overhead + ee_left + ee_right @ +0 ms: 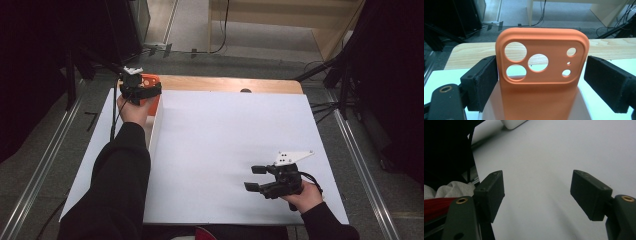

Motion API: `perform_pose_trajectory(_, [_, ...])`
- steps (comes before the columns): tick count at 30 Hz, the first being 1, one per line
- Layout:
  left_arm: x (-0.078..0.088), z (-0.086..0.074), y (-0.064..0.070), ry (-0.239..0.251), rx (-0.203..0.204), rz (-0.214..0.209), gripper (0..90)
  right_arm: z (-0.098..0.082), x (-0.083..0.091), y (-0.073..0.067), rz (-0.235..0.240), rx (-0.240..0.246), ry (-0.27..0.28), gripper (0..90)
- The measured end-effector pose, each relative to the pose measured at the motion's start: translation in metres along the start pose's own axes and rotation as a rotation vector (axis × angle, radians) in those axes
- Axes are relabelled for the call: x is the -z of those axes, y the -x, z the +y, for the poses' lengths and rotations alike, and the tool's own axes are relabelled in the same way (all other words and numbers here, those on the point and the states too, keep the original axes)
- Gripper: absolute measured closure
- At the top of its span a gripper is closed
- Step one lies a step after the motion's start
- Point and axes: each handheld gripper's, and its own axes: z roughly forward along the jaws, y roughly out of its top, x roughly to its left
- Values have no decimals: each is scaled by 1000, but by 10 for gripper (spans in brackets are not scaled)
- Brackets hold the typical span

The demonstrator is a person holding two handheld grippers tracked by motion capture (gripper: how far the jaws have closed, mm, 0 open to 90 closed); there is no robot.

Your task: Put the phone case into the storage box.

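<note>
The orange phone case [541,65] is stood upright between the left gripper [541,82]'s jaws, which are parted clear of its edges, apparently so it can be left standing. The right gripper [539,195] is held agape and empty above the white board [564,152].

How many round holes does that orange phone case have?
6, all in the raised camera panel of the orange phone case: three large ones grouped at left, and three smaller ones stacked down the right side, the middle one tiny.

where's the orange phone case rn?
The orange phone case stands upright between the left gripper's jaws at the far-left corner of the white board, in the high view beside a white box.
</note>
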Motion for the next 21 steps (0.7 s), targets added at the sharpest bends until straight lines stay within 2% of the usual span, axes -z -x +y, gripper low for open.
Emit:
perform_pose_trajectory(6, [7,3,-5,-17,32,-9,125,0,0,1,-6,0,0,263])
perform_pose_trajectory(7, [9,4,-5,-23,35,2,125,0,0,2,-9,2,1,263])
perform_pose_trajectory(10, [17,7,-5,-27,27,-2,126,-1,1,2,-13,1,0,263])
perform_pose_trajectory(13, [25,10,-5,-37,43,-21,126,-1,1,3,-18,-6,-2,263])
perform_pose_trajectory(17, [34,12,-5,-65,44,-41,125,-2,3,3,-27,-12,0,263])
perform_pose_trajectory(21, [40,14,-8,-93,64,-86,125,-2,4,4,-34,-15,0,262])
